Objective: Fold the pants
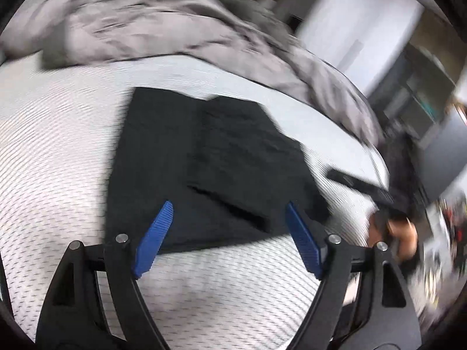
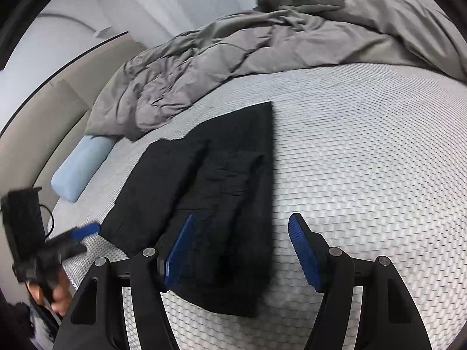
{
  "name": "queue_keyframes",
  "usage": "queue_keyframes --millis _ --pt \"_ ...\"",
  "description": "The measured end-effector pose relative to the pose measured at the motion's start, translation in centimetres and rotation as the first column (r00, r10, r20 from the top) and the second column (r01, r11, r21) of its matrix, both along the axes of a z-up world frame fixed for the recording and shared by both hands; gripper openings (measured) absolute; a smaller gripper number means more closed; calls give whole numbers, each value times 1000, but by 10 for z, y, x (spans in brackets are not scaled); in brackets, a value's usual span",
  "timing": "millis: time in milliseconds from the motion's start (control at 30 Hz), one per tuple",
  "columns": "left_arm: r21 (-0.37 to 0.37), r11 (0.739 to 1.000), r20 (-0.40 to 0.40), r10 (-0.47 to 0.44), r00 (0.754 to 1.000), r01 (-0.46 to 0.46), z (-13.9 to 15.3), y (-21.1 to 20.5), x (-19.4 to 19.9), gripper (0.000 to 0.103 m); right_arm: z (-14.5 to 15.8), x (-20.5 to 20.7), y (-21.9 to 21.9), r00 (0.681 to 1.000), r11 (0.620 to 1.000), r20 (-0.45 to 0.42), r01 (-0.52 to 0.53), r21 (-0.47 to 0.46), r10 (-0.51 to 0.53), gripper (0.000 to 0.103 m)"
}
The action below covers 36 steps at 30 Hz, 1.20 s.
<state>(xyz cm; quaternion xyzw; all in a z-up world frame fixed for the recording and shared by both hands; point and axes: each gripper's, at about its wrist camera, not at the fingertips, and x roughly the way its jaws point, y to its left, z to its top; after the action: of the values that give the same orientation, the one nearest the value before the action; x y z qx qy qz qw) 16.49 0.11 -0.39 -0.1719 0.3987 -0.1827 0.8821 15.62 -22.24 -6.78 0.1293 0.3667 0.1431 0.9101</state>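
Black pants lie folded into a compact stack on the white patterned mattress. My left gripper is open and empty, held just above the near edge of the pants. In the right wrist view the pants lie ahead and left. My right gripper is open and empty, with its left finger over the pants' near end. The left gripper shows blurred at the far left of the right wrist view. The right gripper shows blurred at the right of the left wrist view.
A crumpled grey duvet covers the far side of the bed. A light blue pillow lies at the mattress's left edge by a beige headboard. Room furniture stands beyond the bed's right side.
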Motion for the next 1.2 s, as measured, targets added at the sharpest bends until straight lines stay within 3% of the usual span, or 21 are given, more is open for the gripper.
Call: queue_keyframes --millis 67,133,200,267,400,500,567,633,667,700,733,833,1000,1067,1133,1200 --pt "-22 993 -15 115 993 -115 -10 24 7 77 5 -3 19 998 999 29 -50 -16 50 68" --pt "8 978 -52 208 977 -208 -24 43 17 77 10 -4 48 990 991 49 -129 -27 130 68" --pt "35 968 -111 250 962 -247 -39 63 26 77 8 1 86 982 979 43 -180 -92 184 68" --pt "78 966 -185 257 949 -246 -59 73 39 73 3 6 116 975 962 43 -205 -180 216 68" --pt "151 973 -152 198 968 -176 -69 68 38 74 -20 20 176 962 899 16 -250 -359 274 69" --pt "131 978 -160 180 971 -160 -72 69 46 73 -34 23 194 965 853 23 -218 -474 260 69" --pt "130 980 -160 170 972 -150 -74 70 49 73 -31 22 194 971 858 49 -183 -480 235 67" --pt "122 983 -155 157 975 -139 -75 71 51 74 -18 13 177 984 876 142 -26 -482 107 42" --pt "119 983 -155 159 975 -141 -74 72 49 74 -11 6 160 980 884 198 69 -462 27 44" --pt "121 983 -155 159 975 -141 -73 68 48 74 -6 -2 137 973 911 231 118 -396 -25 55" --pt "124 982 -153 158 975 -140 -71 68 44 74 -6 -12 109 973 941 216 141 -306 -76 64" --pt "133 981 -144 158 977 -139 -69 66 43 74 -17 -28 47 993 987 78 101 -125 -91 65" --pt "137 978 -135 176 975 -158 -58 67 31 74 -14 -52 -11 996 997 70 49 63 -53 65" --pt "132 977 -132 185 974 -167 -56 66 32 74 -17 -44 -17 999 978 39 -15 210 7 54" --pt "124 976 -136 193 972 -176 -56 64 33 74 -20 -36 -12 998 959 6 -65 275 65 54" --pt "128 976 -141 193 971 -175 -58 62 35 74 -31 -19 -5 992 956 -73 -80 281 105 54"
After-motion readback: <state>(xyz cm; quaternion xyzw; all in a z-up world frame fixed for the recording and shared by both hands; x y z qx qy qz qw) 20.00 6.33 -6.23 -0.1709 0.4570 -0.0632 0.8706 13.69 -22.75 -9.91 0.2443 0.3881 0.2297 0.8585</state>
